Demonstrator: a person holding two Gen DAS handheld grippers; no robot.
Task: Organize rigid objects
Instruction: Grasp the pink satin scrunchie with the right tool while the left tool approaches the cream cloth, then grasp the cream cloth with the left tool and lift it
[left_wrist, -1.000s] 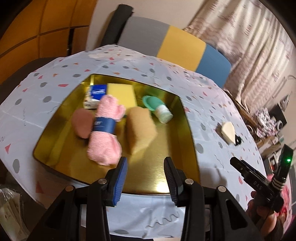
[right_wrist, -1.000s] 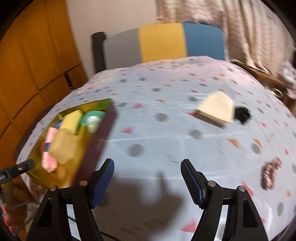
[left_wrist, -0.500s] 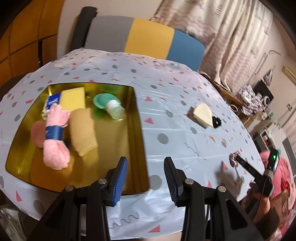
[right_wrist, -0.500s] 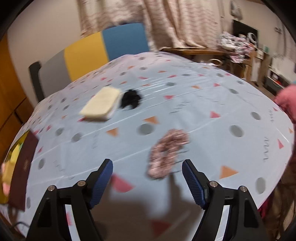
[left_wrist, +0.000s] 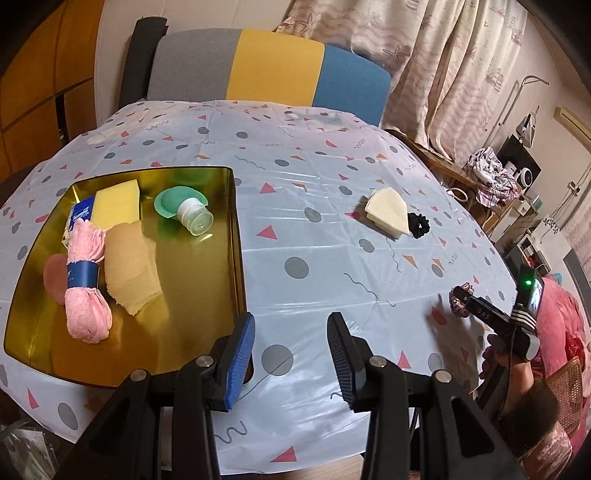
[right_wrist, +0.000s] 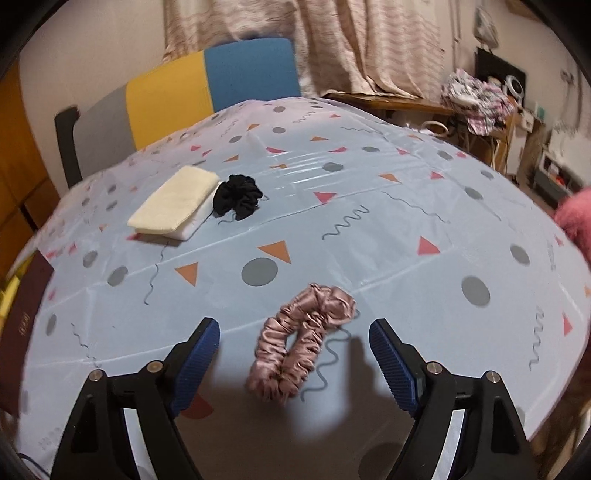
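A gold tray (left_wrist: 207, 295) on the table's left holds a yellow sponge (left_wrist: 114, 203), a tan sponge (left_wrist: 129, 266), a pink rolled towel (left_wrist: 86, 280), a green lid (left_wrist: 168, 199) and a small white bottle (left_wrist: 195, 218). A cream folded cloth (right_wrist: 173, 203) and a black scrunchie (right_wrist: 238, 195) lie mid-table. A pink satin scrunchie (right_wrist: 299, 339) lies between the open jaws of my right gripper (right_wrist: 295, 354). My left gripper (left_wrist: 291, 350) is open and empty at the tray's near right corner.
The round table (left_wrist: 314, 177) has a pale blue patterned cover. A grey, yellow and blue chair (left_wrist: 266, 70) stands behind it. Curtains and cluttered shelves (left_wrist: 495, 173) are at the right. The tray's dark side (right_wrist: 22, 325) shows at the left of the right wrist view.
My right gripper has swung right from the tray side and closed in over the pink scrunchie. My left gripper has shifted right, from over the tray to its right edge.
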